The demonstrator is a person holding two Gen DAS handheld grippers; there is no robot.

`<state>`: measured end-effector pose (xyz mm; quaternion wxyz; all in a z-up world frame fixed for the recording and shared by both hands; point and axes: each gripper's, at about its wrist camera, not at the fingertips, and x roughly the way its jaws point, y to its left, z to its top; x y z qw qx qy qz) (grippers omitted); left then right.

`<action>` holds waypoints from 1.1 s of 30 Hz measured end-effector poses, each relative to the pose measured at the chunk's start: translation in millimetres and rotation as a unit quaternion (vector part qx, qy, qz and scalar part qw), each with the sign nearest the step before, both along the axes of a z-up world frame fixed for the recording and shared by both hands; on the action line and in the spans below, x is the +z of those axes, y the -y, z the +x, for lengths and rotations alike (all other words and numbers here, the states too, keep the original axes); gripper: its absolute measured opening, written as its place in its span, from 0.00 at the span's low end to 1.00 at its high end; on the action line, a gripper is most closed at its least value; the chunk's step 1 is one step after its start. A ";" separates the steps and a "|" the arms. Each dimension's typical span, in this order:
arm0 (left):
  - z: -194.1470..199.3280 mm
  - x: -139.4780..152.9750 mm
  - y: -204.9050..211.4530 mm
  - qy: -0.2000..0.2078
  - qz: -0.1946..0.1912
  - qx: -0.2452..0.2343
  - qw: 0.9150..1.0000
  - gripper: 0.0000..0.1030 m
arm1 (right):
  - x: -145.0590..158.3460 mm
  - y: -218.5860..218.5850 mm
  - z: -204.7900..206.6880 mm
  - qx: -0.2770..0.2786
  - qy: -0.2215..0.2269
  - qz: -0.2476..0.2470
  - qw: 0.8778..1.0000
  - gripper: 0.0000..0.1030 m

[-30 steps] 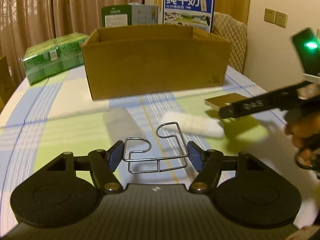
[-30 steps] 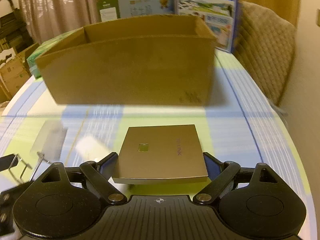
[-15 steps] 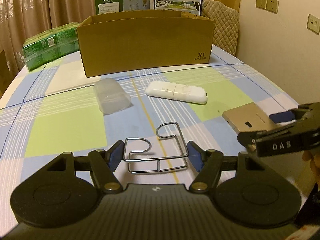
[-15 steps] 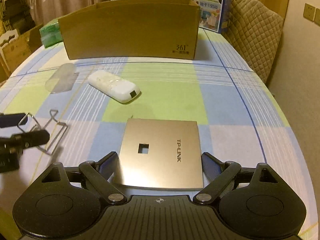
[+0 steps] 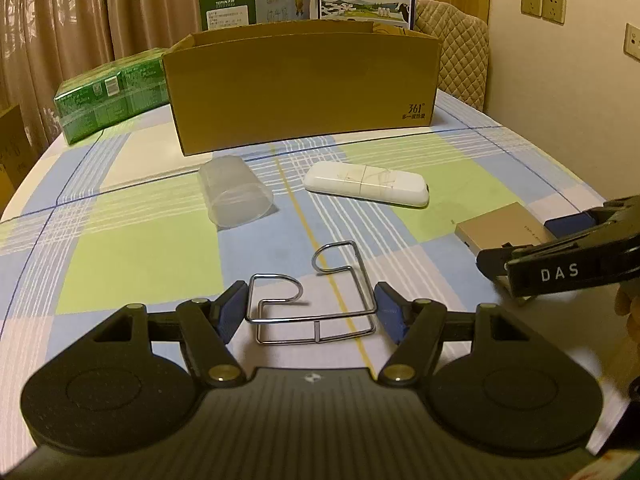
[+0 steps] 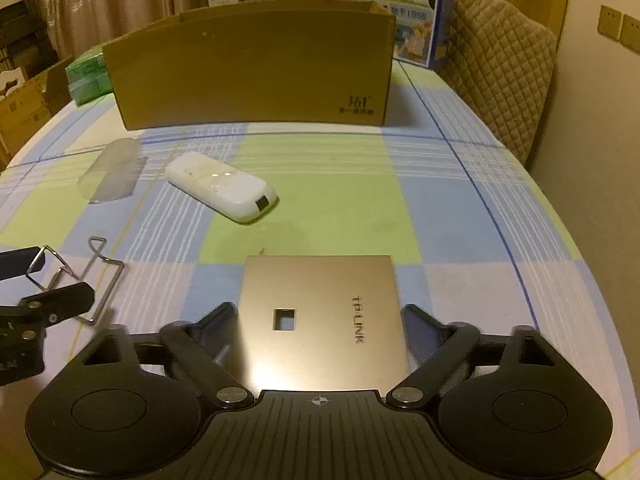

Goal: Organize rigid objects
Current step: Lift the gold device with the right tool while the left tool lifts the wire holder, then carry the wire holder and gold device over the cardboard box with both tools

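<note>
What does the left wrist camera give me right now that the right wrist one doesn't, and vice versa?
Only the left wrist view shows the left gripper head-on, its fingers at either side of the wire rack, plus the green pack's labelled side.

Only the right wrist view shows the TP-LINK panel from above, with its square hole and logo, flanked by the right gripper, and the white remote's dark end window.

Both show the cardboard box, the clear cup on its side, the remote and the checked tablecloth.
</note>
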<state>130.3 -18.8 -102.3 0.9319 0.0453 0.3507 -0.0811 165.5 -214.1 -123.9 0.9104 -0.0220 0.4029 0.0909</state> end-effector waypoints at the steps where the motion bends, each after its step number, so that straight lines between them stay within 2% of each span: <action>1: -0.2 -0.3 0.3 0.002 0.001 0.000 1.000 0.63 | 0.5 0.1 -0.2 -0.001 -0.001 0.001 1.000 0.82; 9: 0.1 0.4 4.3 0.001 0.014 -0.005 1.000 0.62 | 1.7 -0.2 -3.4 -0.005 0.000 0.007 1.000 0.82; 17: -4.1 10.9 9.5 0.013 0.023 -0.016 1.000 0.62 | 19.4 4.1 -8.7 -0.011 0.030 0.021 0.999 0.82; 25: -11.3 39.2 7.4 0.030 0.002 -0.003 1.000 0.62 | 41.6 10.4 -29.4 -0.030 0.047 0.046 0.997 0.82; 33: -23.9 83.3 0.2 0.045 -0.003 0.017 0.999 0.62 | 85.9 9.2 -48.7 -0.027 0.064 0.061 0.996 0.82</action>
